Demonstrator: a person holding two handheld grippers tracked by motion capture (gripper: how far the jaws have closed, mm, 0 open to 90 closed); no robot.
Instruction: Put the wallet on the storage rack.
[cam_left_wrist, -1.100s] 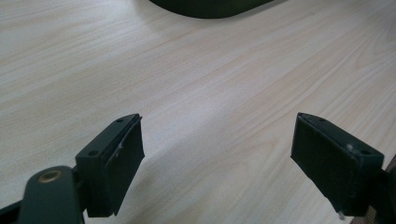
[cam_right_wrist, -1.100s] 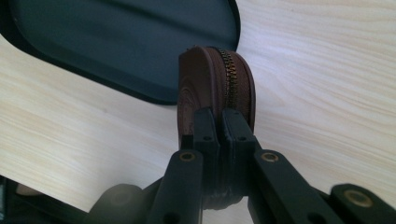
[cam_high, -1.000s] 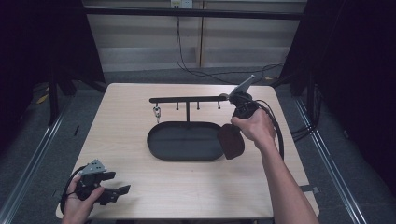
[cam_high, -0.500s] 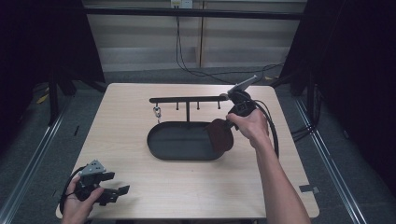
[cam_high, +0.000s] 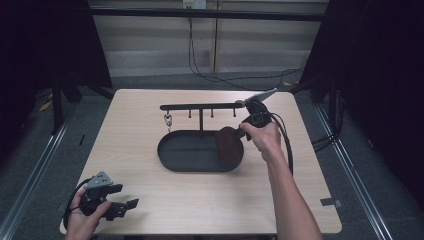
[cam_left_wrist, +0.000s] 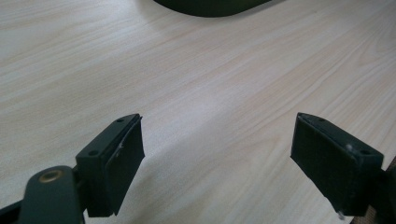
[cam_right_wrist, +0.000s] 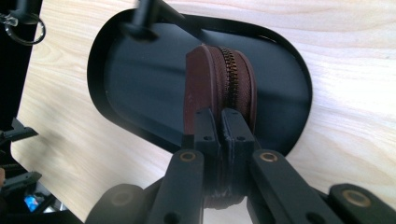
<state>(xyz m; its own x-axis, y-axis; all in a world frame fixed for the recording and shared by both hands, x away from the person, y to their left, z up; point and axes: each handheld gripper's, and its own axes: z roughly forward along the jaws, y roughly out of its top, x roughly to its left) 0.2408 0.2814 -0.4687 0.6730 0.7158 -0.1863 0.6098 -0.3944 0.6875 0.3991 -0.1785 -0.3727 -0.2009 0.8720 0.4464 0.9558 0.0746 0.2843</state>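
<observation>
The brown zip pouch (cam_right_wrist: 219, 88) hides its lower edge behind the right gripper (cam_right_wrist: 220, 122), above the black tray (cam_right_wrist: 112, 93).

High view from above the near edge, facing forward and down on the whole table (cam_high: 150, 125), left gripper view skimming low across bare tabletop, right gripper view close above the black oval tray (cam_right_wrist: 299, 70), tray shared by all three

A light wooden table (cam_high: 150, 125) stands on grey floor (cam_high: 45, 145), dark surroundings.
</observation>
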